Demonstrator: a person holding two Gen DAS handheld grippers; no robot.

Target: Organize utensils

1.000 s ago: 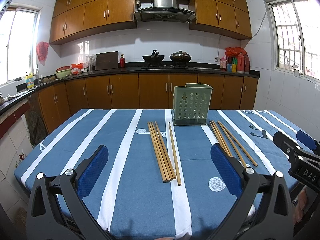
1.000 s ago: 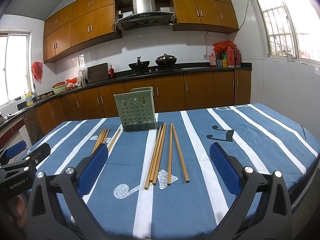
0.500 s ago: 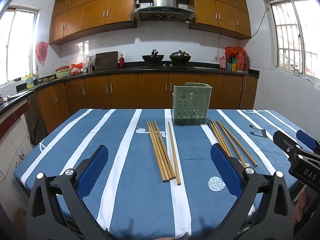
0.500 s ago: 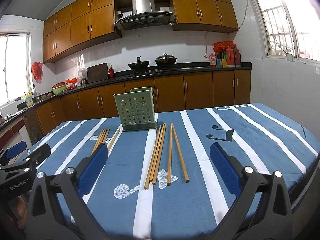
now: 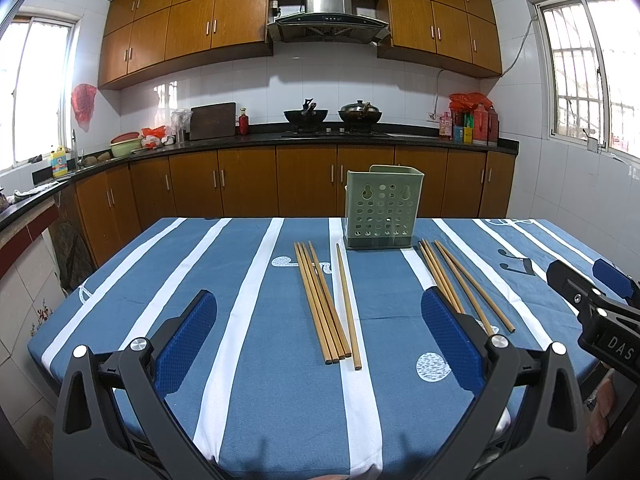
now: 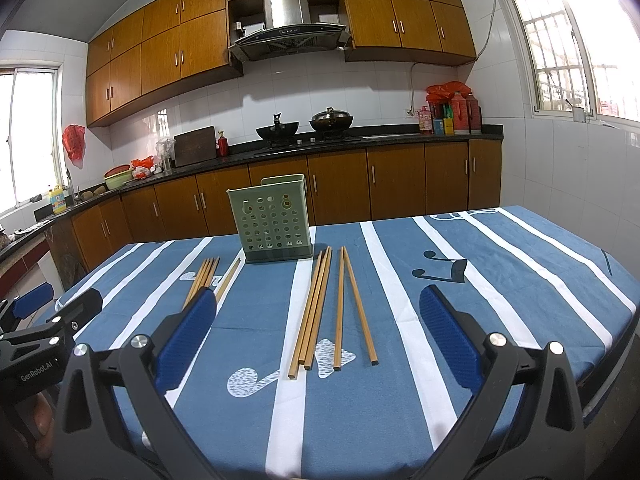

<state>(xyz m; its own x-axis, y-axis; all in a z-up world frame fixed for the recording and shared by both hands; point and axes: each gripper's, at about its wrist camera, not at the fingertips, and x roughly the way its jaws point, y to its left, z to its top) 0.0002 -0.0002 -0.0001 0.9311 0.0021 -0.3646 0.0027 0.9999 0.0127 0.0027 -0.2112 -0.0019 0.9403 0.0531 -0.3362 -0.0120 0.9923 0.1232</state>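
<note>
A green perforated utensil holder (image 5: 383,213) stands upright at the far middle of the table; it also shows in the right wrist view (image 6: 274,225). Several wooden chopsticks lie in two groups on the cloth: a left group (image 5: 323,304) (image 6: 208,274) and a right group (image 5: 460,280) (image 6: 328,304). My left gripper (image 5: 320,340) is open and empty, hovering near the table's front edge before the left group. My right gripper (image 6: 318,336) is open and empty, before the right group.
The table carries a blue cloth with white stripes (image 5: 248,288). Kitchen counters with woks (image 5: 306,115), bottles (image 5: 472,126) and a cutting board run behind. The right gripper's body shows at the right of the left wrist view (image 5: 592,312); the left's (image 6: 44,332) shows opposite.
</note>
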